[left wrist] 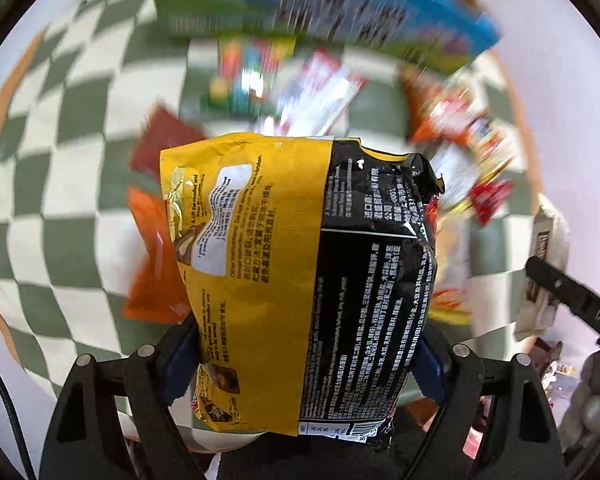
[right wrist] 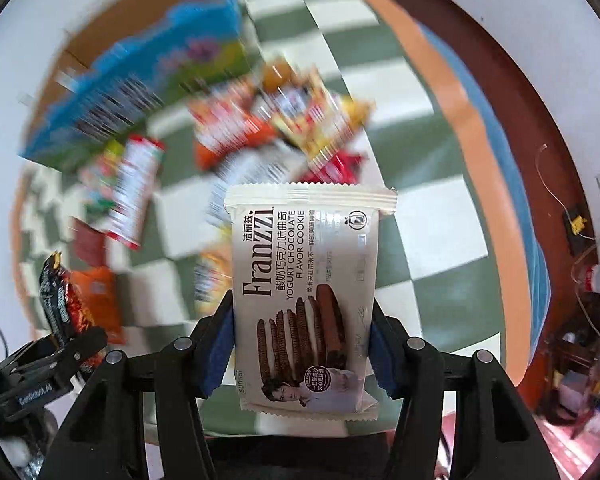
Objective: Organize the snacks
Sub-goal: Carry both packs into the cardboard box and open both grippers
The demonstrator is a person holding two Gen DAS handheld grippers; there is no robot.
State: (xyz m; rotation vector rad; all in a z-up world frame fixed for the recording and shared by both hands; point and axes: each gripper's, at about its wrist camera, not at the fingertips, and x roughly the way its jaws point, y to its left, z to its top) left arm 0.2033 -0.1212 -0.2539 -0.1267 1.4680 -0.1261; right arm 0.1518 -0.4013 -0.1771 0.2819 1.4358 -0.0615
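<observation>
Left gripper [left wrist: 304, 364] squeezes a yellow and black snack bag [left wrist: 300, 280] between its blue pads [left wrist: 180, 364]. Right gripper [right wrist: 300, 344] pinches a white cookie pack [right wrist: 306, 300] the same way. Both are up above the green and white checked cloth [right wrist: 420, 208]. At 12 o'clock past the cookie pack lies a blurry pile of snacks [right wrist: 276, 120]. At 10 o'clock sits a blue box [right wrist: 140, 92].

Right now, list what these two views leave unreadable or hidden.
- Left wrist view: the yellow and black bag fills the centre and hides the checkered cloth behind it.
- Left wrist view: the blue box is motion-blurred and cut by the top edge; its print is unreadable.
- Right wrist view: the snack pile behind the cookie pack is smeared; brands unreadable.
</observation>
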